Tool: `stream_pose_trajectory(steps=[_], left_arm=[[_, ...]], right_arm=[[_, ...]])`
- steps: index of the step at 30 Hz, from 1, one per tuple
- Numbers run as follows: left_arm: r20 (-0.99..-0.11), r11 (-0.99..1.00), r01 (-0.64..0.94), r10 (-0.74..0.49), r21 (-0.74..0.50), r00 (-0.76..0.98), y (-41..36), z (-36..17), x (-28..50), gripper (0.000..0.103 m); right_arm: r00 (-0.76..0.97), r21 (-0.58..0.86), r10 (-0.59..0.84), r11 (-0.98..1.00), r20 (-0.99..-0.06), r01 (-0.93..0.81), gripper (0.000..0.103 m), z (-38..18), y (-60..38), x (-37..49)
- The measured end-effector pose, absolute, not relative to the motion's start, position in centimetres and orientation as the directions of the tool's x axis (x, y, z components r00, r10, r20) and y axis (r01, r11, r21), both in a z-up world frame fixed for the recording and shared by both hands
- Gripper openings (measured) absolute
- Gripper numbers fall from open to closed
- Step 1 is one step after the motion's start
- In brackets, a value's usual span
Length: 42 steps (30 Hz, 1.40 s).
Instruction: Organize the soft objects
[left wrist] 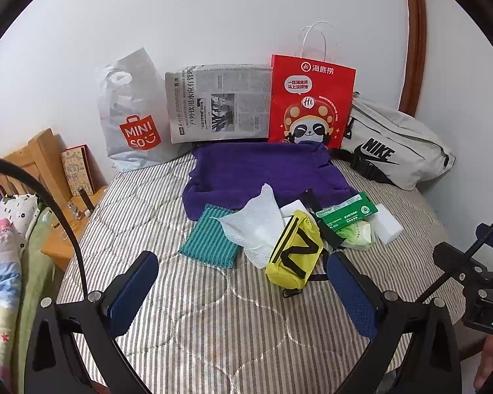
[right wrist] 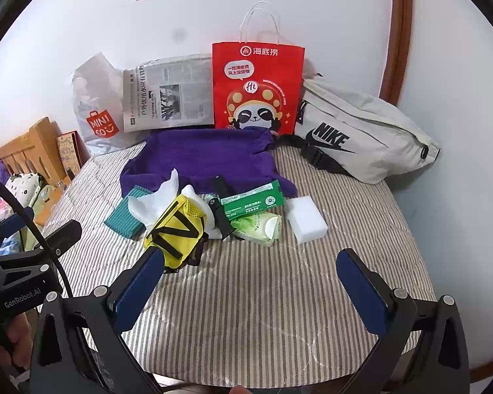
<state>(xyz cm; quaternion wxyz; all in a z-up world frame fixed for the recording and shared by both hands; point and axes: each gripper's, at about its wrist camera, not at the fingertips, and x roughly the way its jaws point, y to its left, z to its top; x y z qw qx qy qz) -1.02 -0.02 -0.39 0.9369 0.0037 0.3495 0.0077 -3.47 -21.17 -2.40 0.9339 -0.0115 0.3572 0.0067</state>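
two pairs of tongs hang released over the striped bed cover (left wrist: 213, 312), gripping nothing: the left tongs (left wrist: 243, 262) and the right tongs (right wrist: 251, 259), each with its blue pads spread wide. just past them the soft things lie heaped in the middle of the bed. nearest is a yellow pouch (left wrist: 294, 249) with black straps; the right tongs' left pad (right wrist: 138, 282) sits just in front of it. beside it to the left a white paper towel (left wrist: 254, 226) lies crumpled over a teal striped cloth (left wrist: 210, 241). to the right lie a green tissue pack (right wrist: 258, 226), a green card packet (right wrist: 253, 198) and a white sponge block (right wrist: 307, 218). behind the heap spreads a purple towel (left wrist: 259, 165). farthest, propped against the wall, stand a miniso plastic bag (left wrist: 131, 115), a folded newspaper (left wrist: 218, 101), a red paper bag (left wrist: 310, 101) with a panda, and a grey nike waist bag (left wrist: 394, 144).
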Motion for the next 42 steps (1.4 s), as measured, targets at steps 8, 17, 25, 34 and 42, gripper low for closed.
stream_pose_trajectory(steps=[8,17,25,34,42], left_arm=[[-0.660,1.000,-0.015,0.021,0.015,0.751,0.2,-0.4,-1.0,0.103],[-0.661,1.000,-0.016,0.021,0.013,0.750,0.3,-0.5,-1.0,0.103],[-0.656,1.000,-0.008,0.011,0.007,0.755,0.6,-0.7,-1.0,0.103],[-0.669,1.000,0.000,-0.003,-0.005,0.744,1.1,-1.2,0.4,0.103],[-0.694,1.000,-0.013,0.020,0.016,0.720,3.7,-4.1,3.5,0.103]], right_arm=[[0.745,-0.016,0.005,1.000,-0.667,-0.021,0.103,-2.5,-21.1,-3.5],[0.745,-0.016,0.007,1.000,-0.667,-0.023,0.103,-2.6,-21.1,-3.5],[0.743,-0.012,0.008,1.000,-0.670,-0.021,0.103,-2.9,-21.1,-3.4],[0.722,0.018,0.038,0.999,-0.691,-0.036,0.103,-4.1,-21.1,-1.1],[0.677,0.012,0.034,0.999,-0.735,-0.038,0.103,-6.4,-21.3,1.5]])
